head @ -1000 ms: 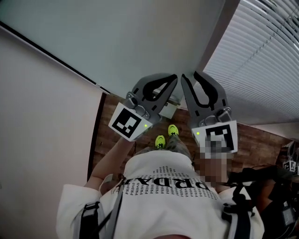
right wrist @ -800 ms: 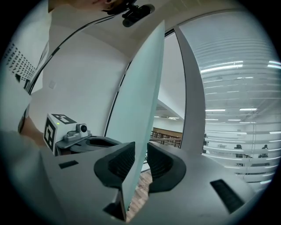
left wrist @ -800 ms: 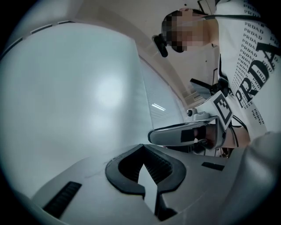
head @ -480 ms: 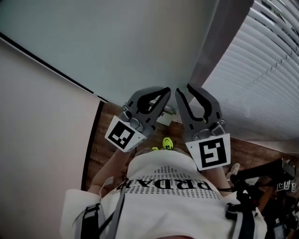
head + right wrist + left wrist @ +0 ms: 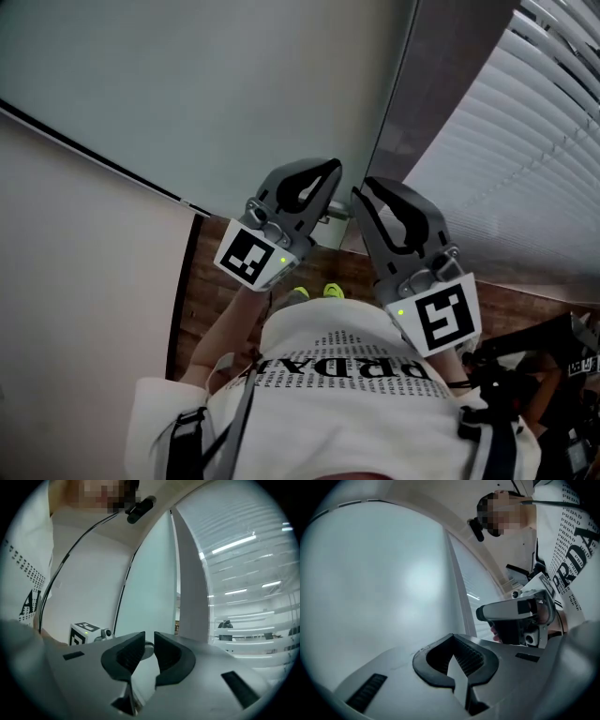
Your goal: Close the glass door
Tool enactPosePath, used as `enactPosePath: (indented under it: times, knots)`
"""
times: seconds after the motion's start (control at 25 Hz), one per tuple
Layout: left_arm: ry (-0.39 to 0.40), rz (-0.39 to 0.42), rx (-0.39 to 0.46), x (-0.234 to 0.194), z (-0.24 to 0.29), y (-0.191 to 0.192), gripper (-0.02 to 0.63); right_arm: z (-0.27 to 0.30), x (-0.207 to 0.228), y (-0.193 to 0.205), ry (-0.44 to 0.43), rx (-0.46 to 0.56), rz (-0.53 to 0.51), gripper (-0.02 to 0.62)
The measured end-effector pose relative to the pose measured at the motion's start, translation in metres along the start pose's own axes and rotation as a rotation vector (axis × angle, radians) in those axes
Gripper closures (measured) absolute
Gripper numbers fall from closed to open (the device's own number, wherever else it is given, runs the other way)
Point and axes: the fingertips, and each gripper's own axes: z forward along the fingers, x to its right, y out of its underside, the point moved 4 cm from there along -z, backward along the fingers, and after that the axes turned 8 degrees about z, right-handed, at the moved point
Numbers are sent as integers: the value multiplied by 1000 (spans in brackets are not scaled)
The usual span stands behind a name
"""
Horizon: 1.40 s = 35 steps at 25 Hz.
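**Both claws at the edge of the glass door**

In the head view the pale frosted glass door [image 5: 234, 84] fills the upper left. Its right edge runs along a grey post [image 5: 441, 75], with white slatted blinds [image 5: 525, 150] beyond. Both claws point at that edge, side by side and close together.

The left claw [image 5: 330, 171] is fully closed. In its own view the pad tips meet, nothing is between them, and it faces the pane [image 5: 370, 597].

The right claw [image 5: 362, 189] is squeezed down to a narrow slot. In its own view a rounded silver handle [image 5: 148, 648] sits in that slot at the tips. In the head view the handle [image 5: 336, 215] shows as a small silver piece between the two claws.

The right gripper view shows a thin strip of room between the pane [image 5: 150, 573] and the post. Below the claws are a strip of wooden floor [image 5: 202, 281] and a person's white printed shirt [image 5: 337, 403].
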Motion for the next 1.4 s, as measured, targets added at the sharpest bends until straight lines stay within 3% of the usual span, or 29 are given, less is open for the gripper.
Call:
enactPosePath:
  times: [0.24,0.48,1.4]
  knots:
    - [-16,53,14,-14,11,0,606,11,-11,3,-80,1,46,543]
    - [-25,53,7,-17,14,0,606,17,-12,8,-77,-20,23,597]
    - [3,40,20,-16,9,-6,606,28,-16,13,-87,-64,19,597]
